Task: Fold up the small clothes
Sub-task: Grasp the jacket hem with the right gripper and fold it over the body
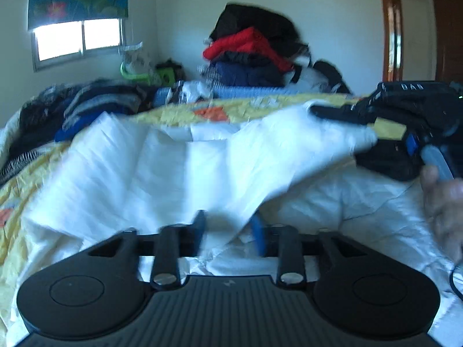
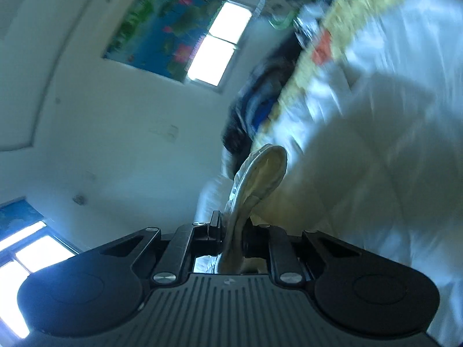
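Observation:
A white garment [image 1: 179, 167] is lifted and stretched across the bed in the left wrist view. My left gripper [image 1: 230, 232] has its blue-padded fingers set a little apart, with a fold of the white cloth hanging between them. My right gripper [image 2: 233, 231] is shut on a bunched edge of the white garment [image 2: 257, 173], tilted hard to one side. The right gripper also shows in the left wrist view [image 1: 341, 114] at the far right, pinching the garment's raised corner.
A yellow patterned quilt [image 1: 202, 112] covers the bed. A tall pile of dark, red and blue clothes [image 1: 254, 55] stands at the back, and more dark clothes [image 1: 81, 107] lie at the left. A window [image 1: 78, 39] is at the back left.

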Demonstrator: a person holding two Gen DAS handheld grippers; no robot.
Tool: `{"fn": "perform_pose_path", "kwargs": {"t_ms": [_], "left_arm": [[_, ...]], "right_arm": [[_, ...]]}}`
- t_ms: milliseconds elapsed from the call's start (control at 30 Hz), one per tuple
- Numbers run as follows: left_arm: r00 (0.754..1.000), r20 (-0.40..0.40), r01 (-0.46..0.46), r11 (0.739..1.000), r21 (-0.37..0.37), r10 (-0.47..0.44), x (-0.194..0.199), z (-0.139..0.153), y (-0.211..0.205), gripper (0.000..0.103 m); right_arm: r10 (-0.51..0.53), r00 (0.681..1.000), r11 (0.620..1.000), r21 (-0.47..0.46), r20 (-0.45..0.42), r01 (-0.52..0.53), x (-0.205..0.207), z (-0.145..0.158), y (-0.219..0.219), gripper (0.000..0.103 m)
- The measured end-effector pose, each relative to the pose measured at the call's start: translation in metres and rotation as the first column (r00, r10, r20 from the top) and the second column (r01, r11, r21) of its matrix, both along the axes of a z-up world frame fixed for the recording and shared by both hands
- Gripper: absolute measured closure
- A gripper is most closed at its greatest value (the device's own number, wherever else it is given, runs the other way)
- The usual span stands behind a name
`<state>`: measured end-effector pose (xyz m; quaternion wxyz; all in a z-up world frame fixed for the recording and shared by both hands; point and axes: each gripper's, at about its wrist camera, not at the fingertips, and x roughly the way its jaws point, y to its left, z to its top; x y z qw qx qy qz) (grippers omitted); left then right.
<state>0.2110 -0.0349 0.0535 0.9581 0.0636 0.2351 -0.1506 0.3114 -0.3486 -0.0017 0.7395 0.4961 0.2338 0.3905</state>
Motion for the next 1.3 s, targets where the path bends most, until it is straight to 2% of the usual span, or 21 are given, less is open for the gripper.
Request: {"fn": "perform_pose_path", "kwargs": {"t_ms": [33,67,167,267,333,433,533,567,633,733,800,833,933,1033,1133,1200,1300], "left_arm": [[1.000,0.025,0.001,1.000,-0.005,-0.001,-0.006,0.002,0.002,0.029],[0.999,0.053,0.005,1.000,-0.013,-0.004,-0.011,0.003,0.004,0.024],[0.997,0.079,0.013,1.000,-0.009,-0.012,-0.017,0.004,0.005,0.023],[0.998,0.062,-0.019,1.000,-0.016,0.020,-0.007,0.007,0.005,0.023],[0.997,0.053,-0.059,0.998,-0.039,0.061,0.002,0.010,0.009,0.023],[0.993,0.027,-0.114,0.992,-0.045,0.116,0.018,0.013,0.017,0.023],[0.988,0.067,-0.140,0.990,-0.001,0.140,0.041,0.017,0.025,0.023],[0.984,0.050,-0.171,0.985,-0.002,0.171,0.054,0.018,0.031,0.023],[0.969,-0.071,-0.239,0.970,-0.054,0.235,0.089,0.016,0.050,0.023],[0.914,-0.249,-0.370,0.912,-0.179,0.322,0.125,0.002,0.088,0.023],[0.900,-0.277,-0.406,0.877,-0.258,0.336,0.128,-0.005,0.103,0.023],[0.900,-0.276,-0.409,0.870,-0.275,0.336,0.127,-0.006,0.106,0.023],[0.904,-0.276,-0.395,0.885,-0.247,0.327,0.129,-0.012,0.105,0.019],[0.906,-0.287,-0.377,0.901,-0.212,0.311,0.135,-0.023,0.103,0.012],[0.923,-0.237,-0.344,0.926,-0.154,0.304,0.134,-0.032,0.095,0.009],[0.928,-0.213,-0.338,0.932,-0.131,0.307,0.132,-0.038,0.090,0.008],[0.933,-0.207,-0.325,0.937,-0.129,0.295,0.134,-0.040,0.089,0.005]], "right_arm": [[-0.021,1.000,0.999,0.042,0.015,0.020,-0.002,0.001,-0.012,0.085],[-0.042,0.999,0.995,0.090,0.021,0.040,-0.002,0.001,-0.025,0.085],[-0.126,0.992,0.976,0.177,-0.032,0.129,0.001,-0.012,-0.060,0.085],[-0.176,0.973,0.962,0.183,-0.147,0.202,0.008,-0.036,-0.074,0.085],[-0.175,0.966,0.965,0.161,-0.191,0.207,0.014,-0.046,-0.073,0.085],[-0.167,0.972,0.973,0.134,-0.165,0.190,0.016,-0.041,-0.066,0.085],[-0.150,0.979,0.973,0.157,-0.137,0.171,0.014,-0.038,-0.067,0.085],[-0.148,0.979,0.976,0.140,-0.141,0.168,0.015,-0.037,-0.066,0.085],[-0.151,0.973,0.980,0.099,-0.175,0.170,0.017,-0.040,-0.067,0.084],[-0.151,0.973,0.975,0.133,-0.176,0.176,0.012,-0.041,-0.072,0.084],[-0.134,0.980,0.965,0.205,-0.145,0.162,0.009,-0.040,-0.075,0.084],[-0.119,0.985,0.960,0.240,-0.128,0.147,0.008,-0.038,-0.077,0.084],[-0.040,0.997,0.954,0.294,-0.064,0.057,0.012,-0.031,-0.077,0.084],[0.006,0.998,0.985,0.171,-0.059,0.004,0.014,-0.021,-0.073,0.084],[0.014,0.995,0.999,0.032,-0.099,-0.011,0.019,-0.017,-0.072,0.083],[0.020,0.996,1.000,0.024,-0.089,-0.018,0.014,-0.014,-0.075,0.083],[0.051,0.999,0.998,0.044,-0.013,-0.050,0.009,-0.001,-0.079,0.083]]}}
